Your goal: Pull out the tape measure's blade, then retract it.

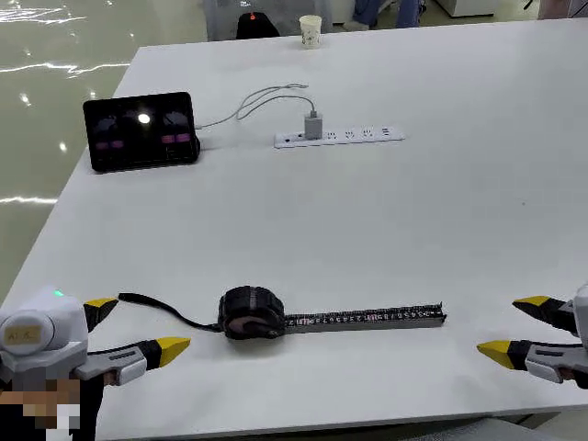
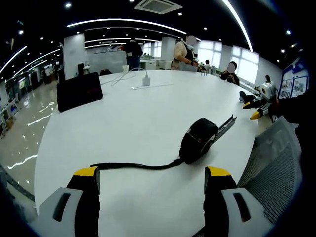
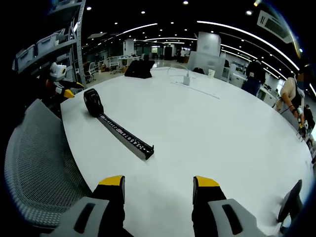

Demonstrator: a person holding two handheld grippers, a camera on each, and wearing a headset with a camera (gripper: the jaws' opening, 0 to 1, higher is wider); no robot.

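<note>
Sitting near the front edge of the desk (image 1: 386, 220): tape measure (image 1: 250, 313), black case. The blade (image 1: 367, 318) is pulled out part way and lies along the desk, markings visible. It runs from the case toward the right claw (image 1: 514, 325). Blade end is apart from that claw, no contact. A black wrist strap (image 1: 156, 306) trails off the other side of the case toward the left claw (image 1: 136, 324). The strap's end lies near the upper yellow tip; can't tell from the head view if they touch.

Left claw: jaws wide, holding nothing, yellow tips pointing at the case. In the left gripper view the strap runs across the desk just ahead of the two tips, with the case beyond them. Right claw: also wide, empty, tips aimed toward the blade end. In the right gripper view the blade end sits ahead and left of the jaws, and the case is further off along the blade.

Far side of the desk:
- Dark tablet (image 1: 141, 130) propped up at the left.
- White power strip (image 1: 340, 137) mid-desk with a white charger (image 1: 314, 124) plugged in.
- White cable (image 1: 262, 99) looping from the charger to the tablet.
- Paper cup (image 1: 310, 29) at the far edge.

Grey mesh (image 3: 34, 168) sits at the near desk edge in both gripper views, probably a chair back.
</note>
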